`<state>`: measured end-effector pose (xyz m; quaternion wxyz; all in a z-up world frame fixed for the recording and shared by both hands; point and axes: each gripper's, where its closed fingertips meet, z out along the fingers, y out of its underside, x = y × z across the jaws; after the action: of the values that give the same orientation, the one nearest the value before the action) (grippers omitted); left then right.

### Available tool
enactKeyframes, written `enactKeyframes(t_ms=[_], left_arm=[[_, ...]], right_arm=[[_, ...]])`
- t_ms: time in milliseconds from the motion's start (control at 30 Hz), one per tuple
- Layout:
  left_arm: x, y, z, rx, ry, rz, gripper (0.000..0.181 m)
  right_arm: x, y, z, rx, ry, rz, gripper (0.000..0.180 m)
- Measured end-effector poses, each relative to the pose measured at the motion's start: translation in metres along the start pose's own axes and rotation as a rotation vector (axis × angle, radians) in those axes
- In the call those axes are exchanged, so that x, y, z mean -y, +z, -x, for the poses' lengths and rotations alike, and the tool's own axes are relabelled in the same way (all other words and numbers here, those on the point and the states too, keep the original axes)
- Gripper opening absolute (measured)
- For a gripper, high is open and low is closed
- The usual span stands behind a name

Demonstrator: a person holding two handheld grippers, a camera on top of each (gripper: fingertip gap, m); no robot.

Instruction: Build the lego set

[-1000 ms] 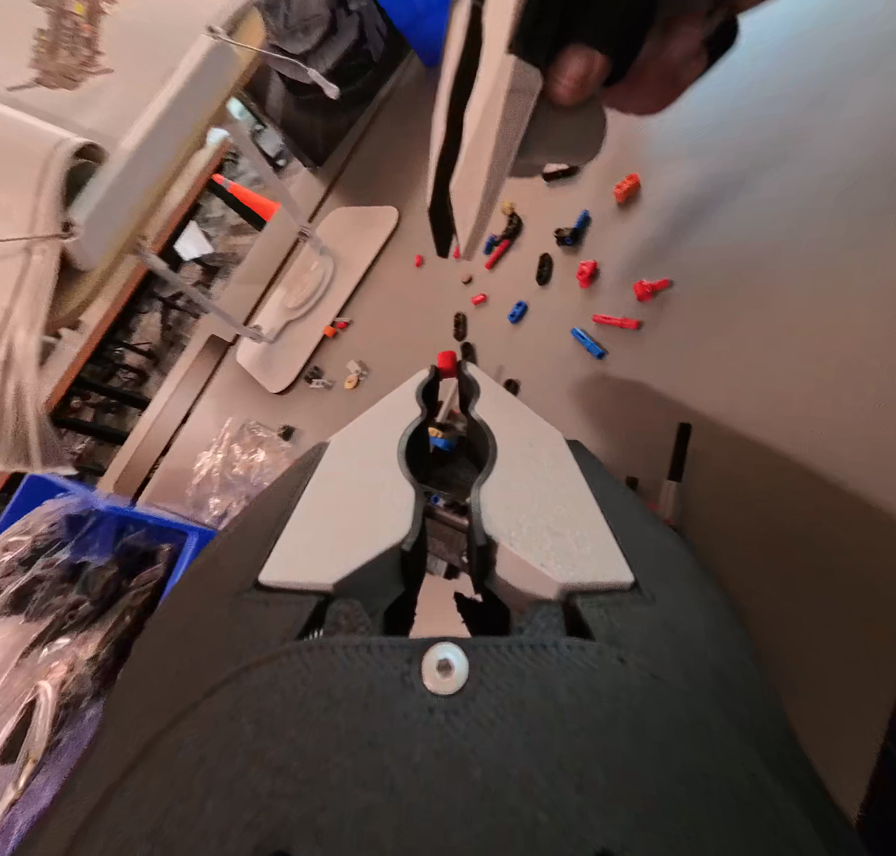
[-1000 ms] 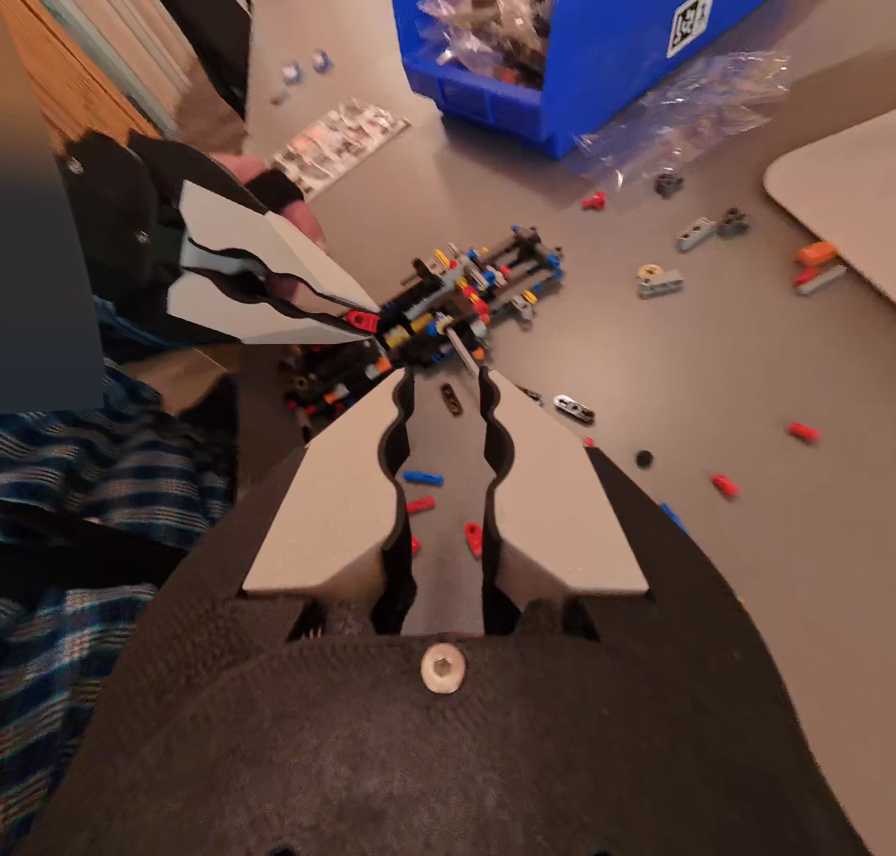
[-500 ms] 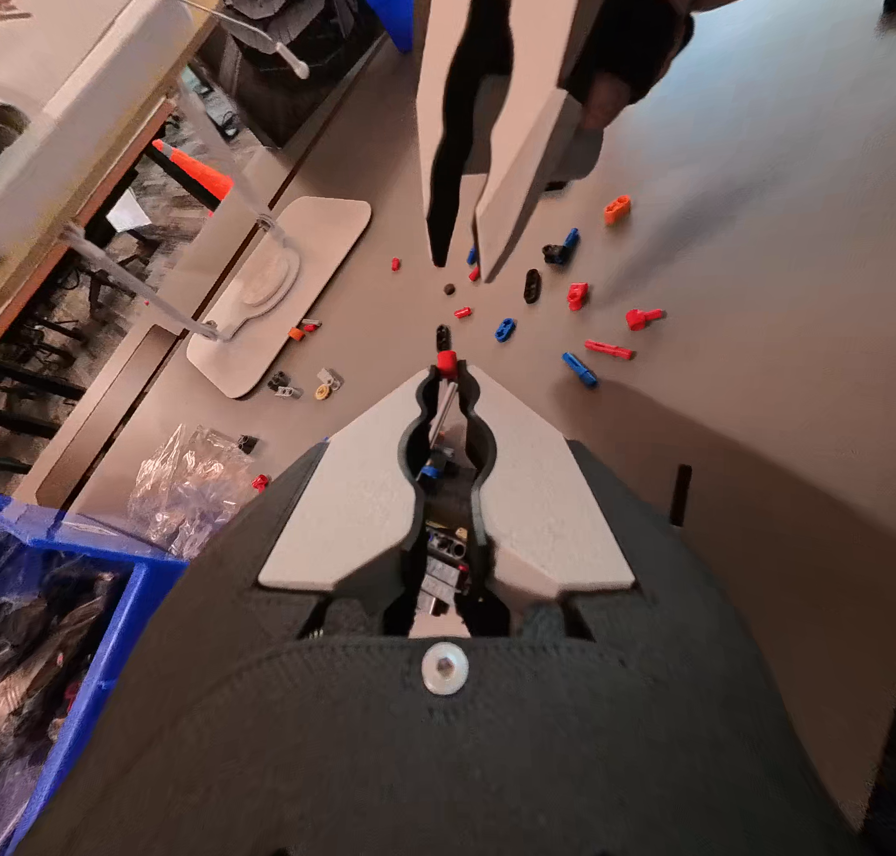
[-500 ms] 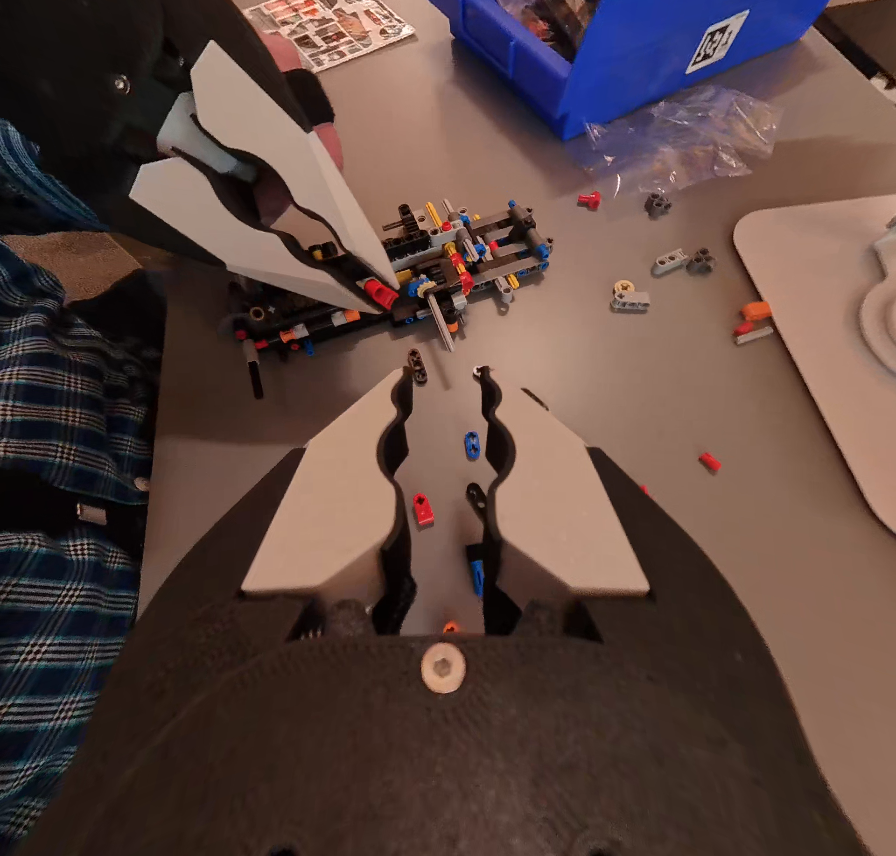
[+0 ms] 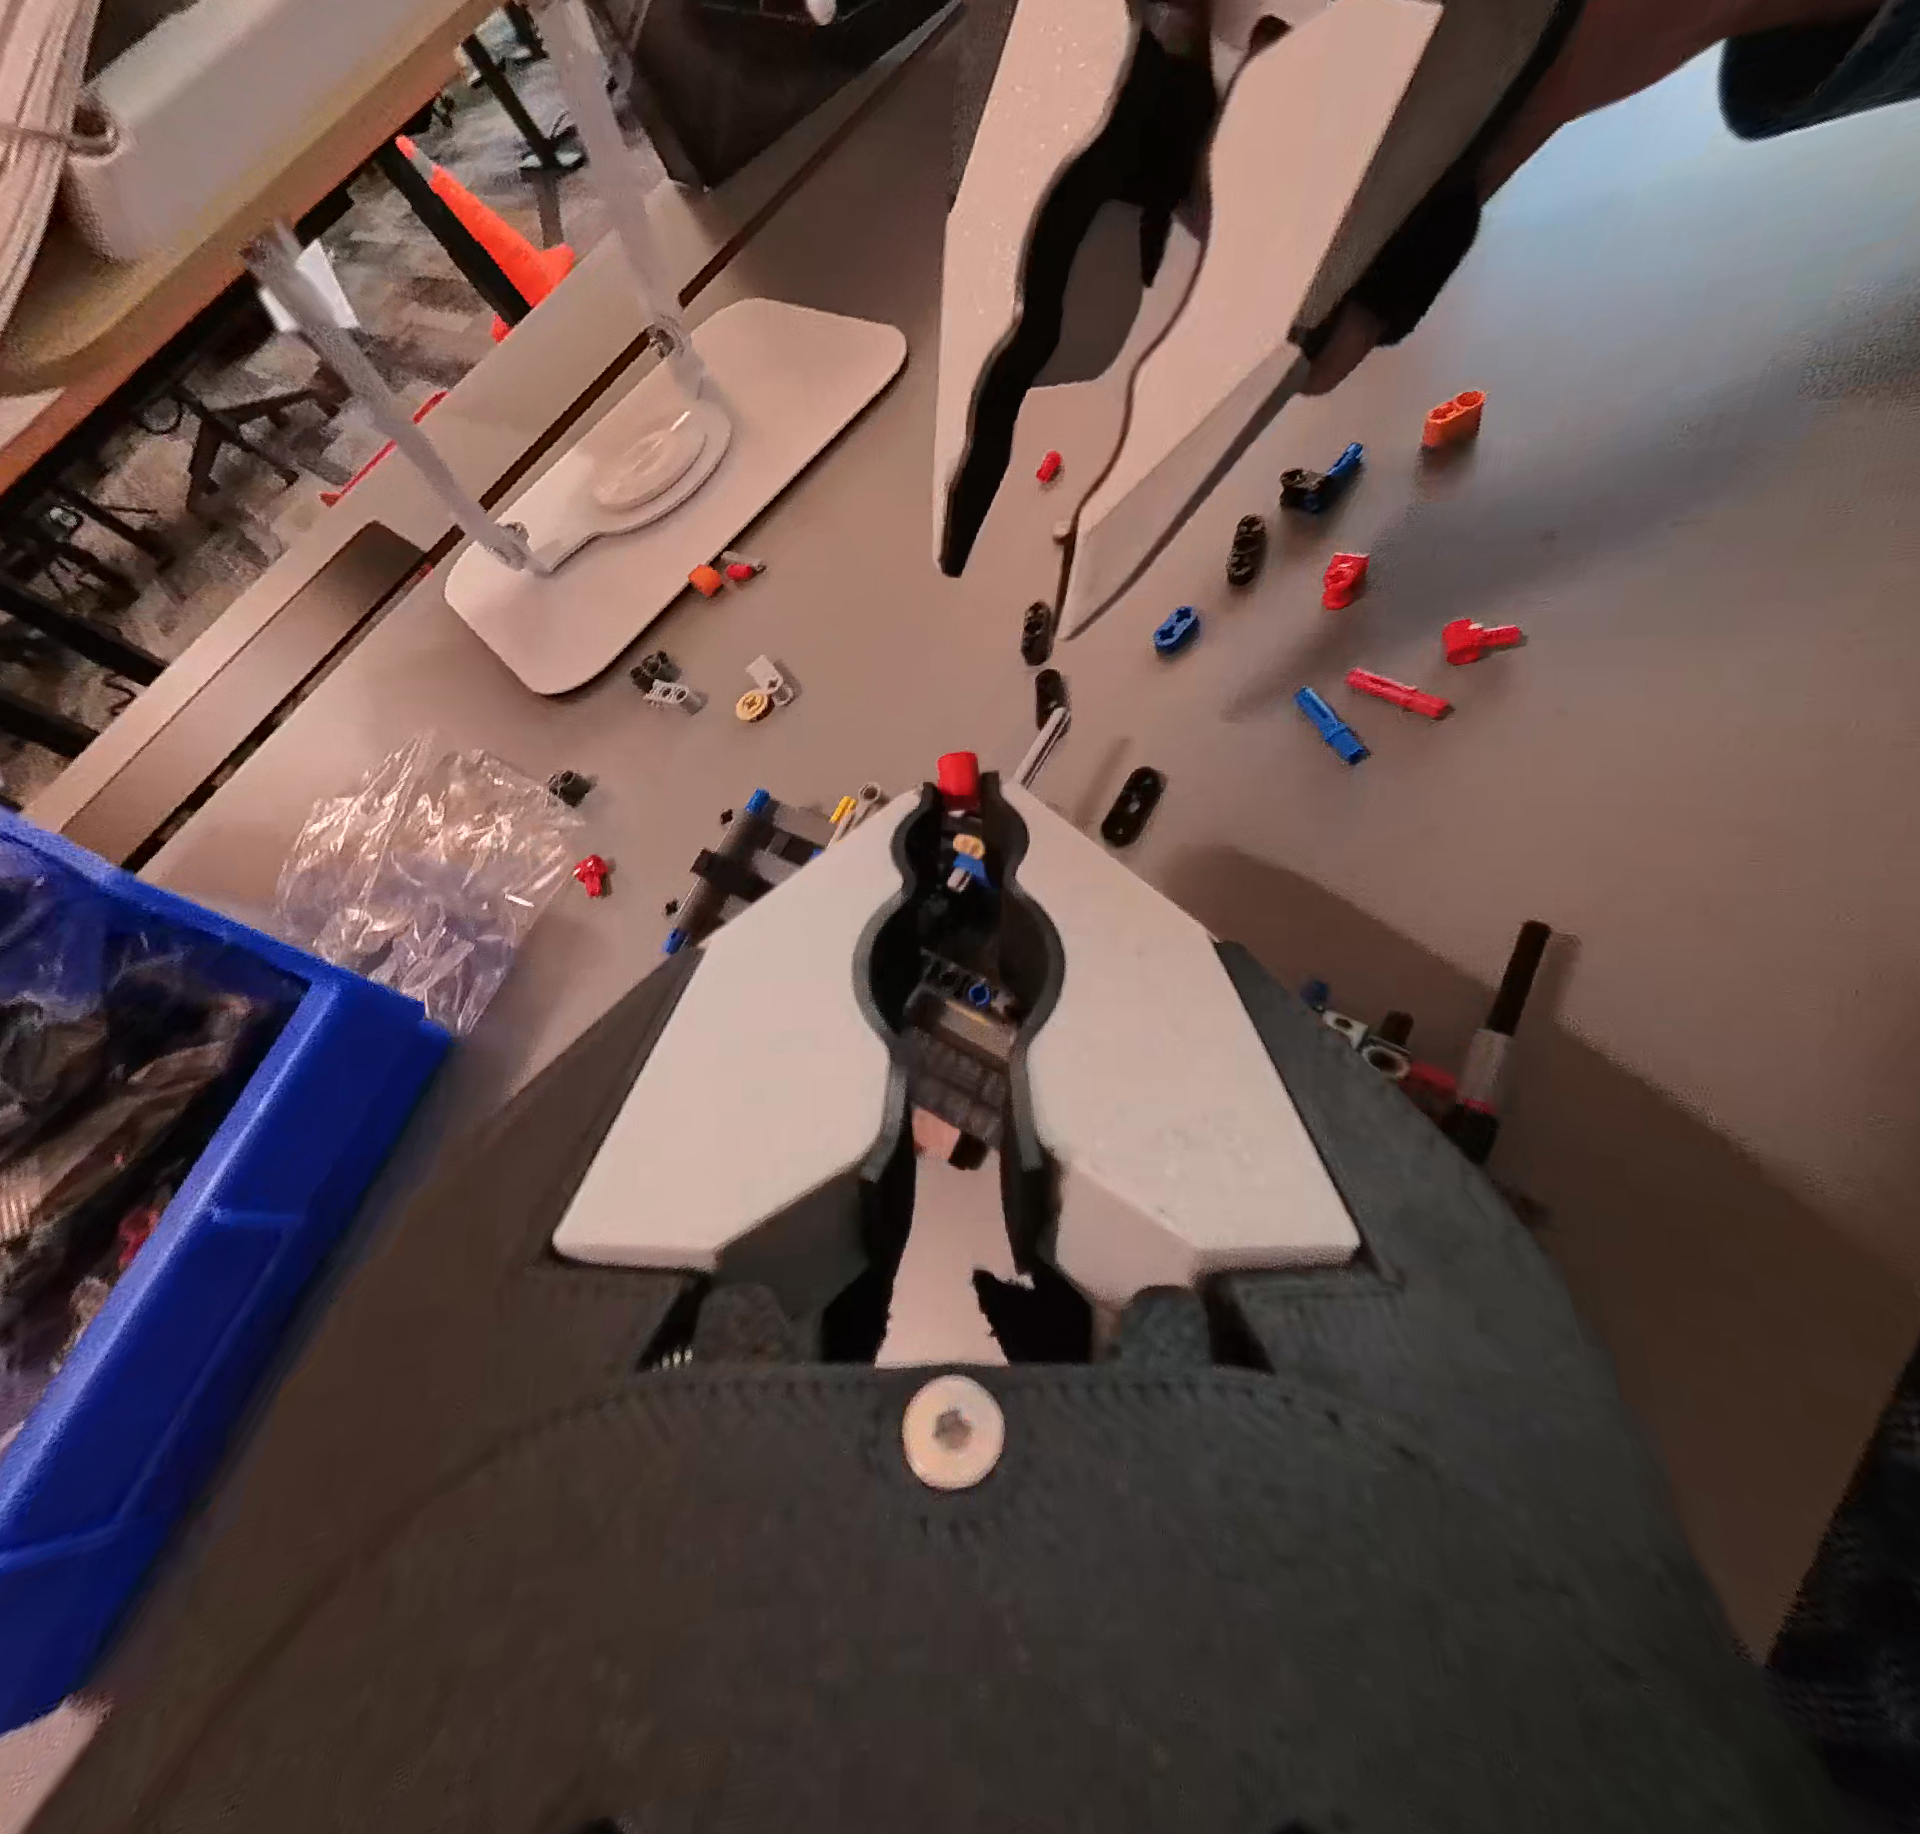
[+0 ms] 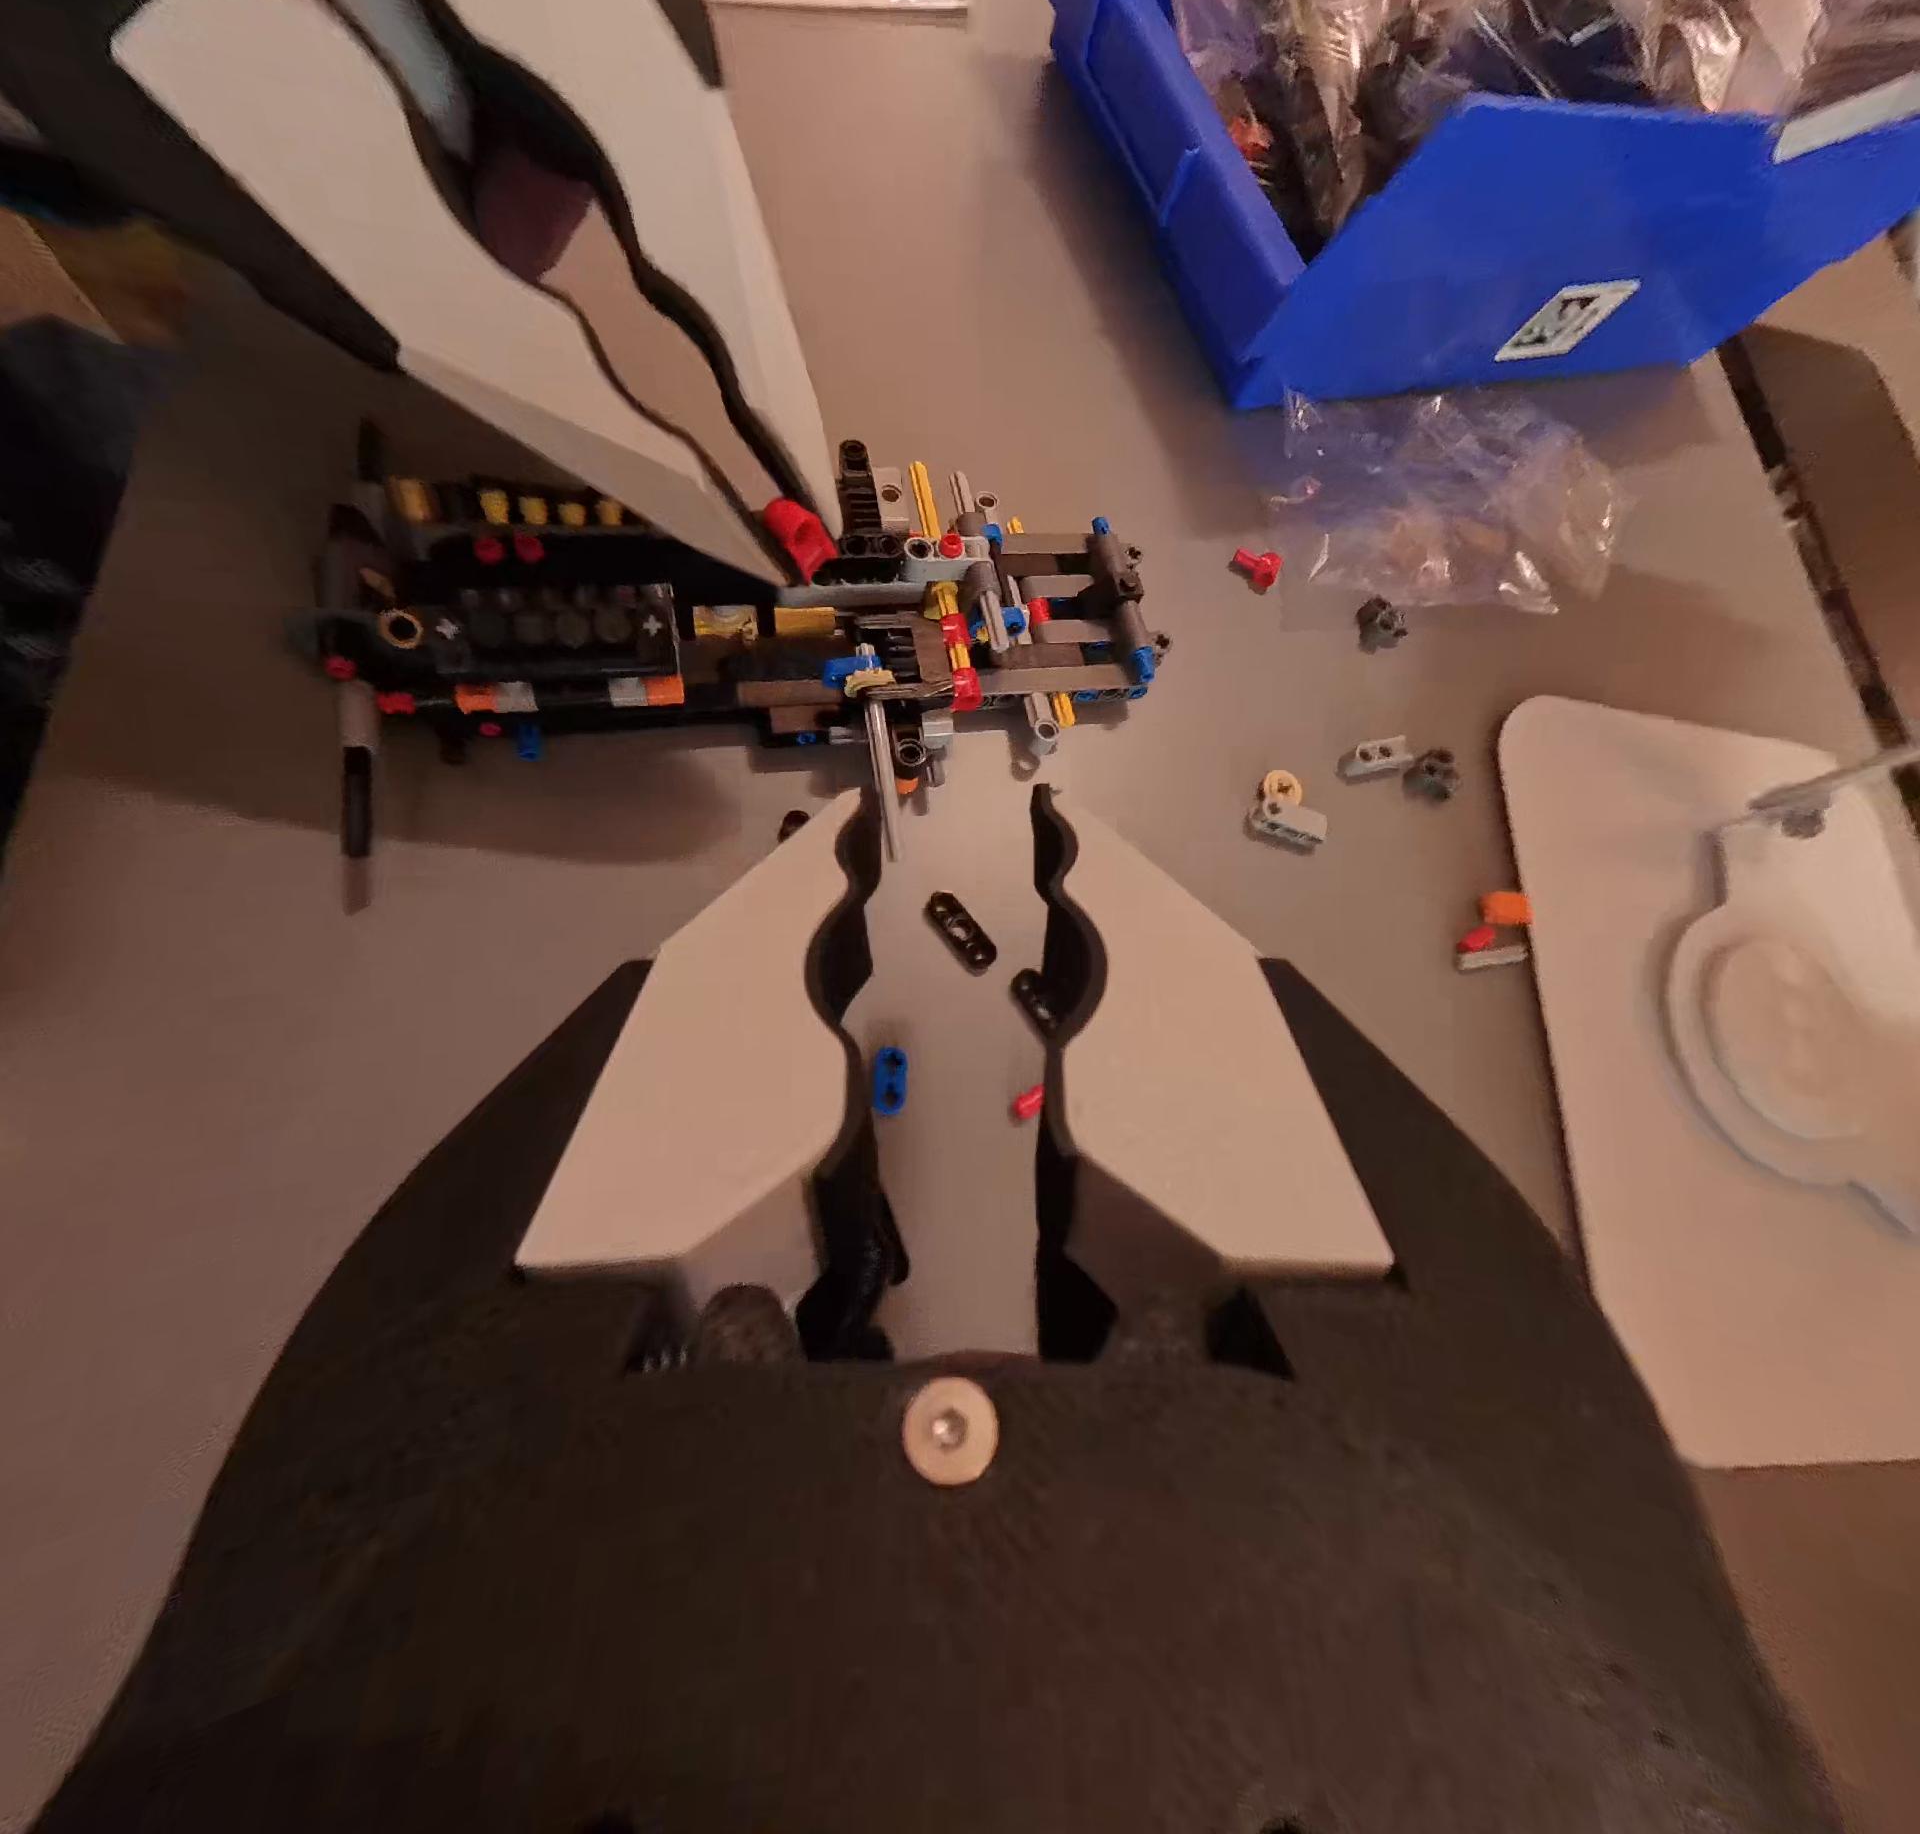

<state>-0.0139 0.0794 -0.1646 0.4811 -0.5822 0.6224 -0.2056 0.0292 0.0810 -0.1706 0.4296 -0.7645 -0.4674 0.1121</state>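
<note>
Down on the smooth grey desk (image 6: pixel 1143 174) lies the long, knobbly lego chassis (image 6: pixel 727 631), a dark beam frame studded with red, yellow and blue pins. The left gripper (image 6: pixel 805 537), its flat pale fingers pressed together, pinches a small red connector (image 6: pixel 795 527) right at the chassis top. The right gripper (image 6: pixel 945 808) hovers spread and empty above loose black links (image 6: pixel 961 932).

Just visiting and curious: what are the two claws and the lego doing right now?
Left gripper shut on a red piece, at the lego model. Right gripper open, empty, above loose pieces. Nothing in the way.
</note>
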Motion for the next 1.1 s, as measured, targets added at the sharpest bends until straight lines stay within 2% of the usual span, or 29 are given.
enactKeyframes(t_ms=[200,433,567,800,1100], left_arm=[[-0.010,-0.008,0.011,0.013,-0.094,-0.005,0.006],[-0.015,-0.015,0.018,0.018,-0.175,-0.011,0.005],[-0.010,-0.009,0.001,-0.060,-0.151,0.020,0.005],[0.010,0.016,-0.045,-0.180,0.001,0.072,0.006],[0.020,0.011,-0.034,-0.173,-0.220,0.016,0.006]], right_arm=[[-0.006,0.016,-0.002,-0.056,-0.222,0.064,0.028],[-0.012,0.017,0.001,-0.059,-0.301,0.088,0.029],[-0.022,-0.003,-0.008,-0.083,-0.254,0.098,0.028],[-0.048,-0.047,-0.020,-0.128,-0.119,0.096,0.028],[-0.073,-0.098,-0.026,-0.228,-0.100,0.091,0.028]])
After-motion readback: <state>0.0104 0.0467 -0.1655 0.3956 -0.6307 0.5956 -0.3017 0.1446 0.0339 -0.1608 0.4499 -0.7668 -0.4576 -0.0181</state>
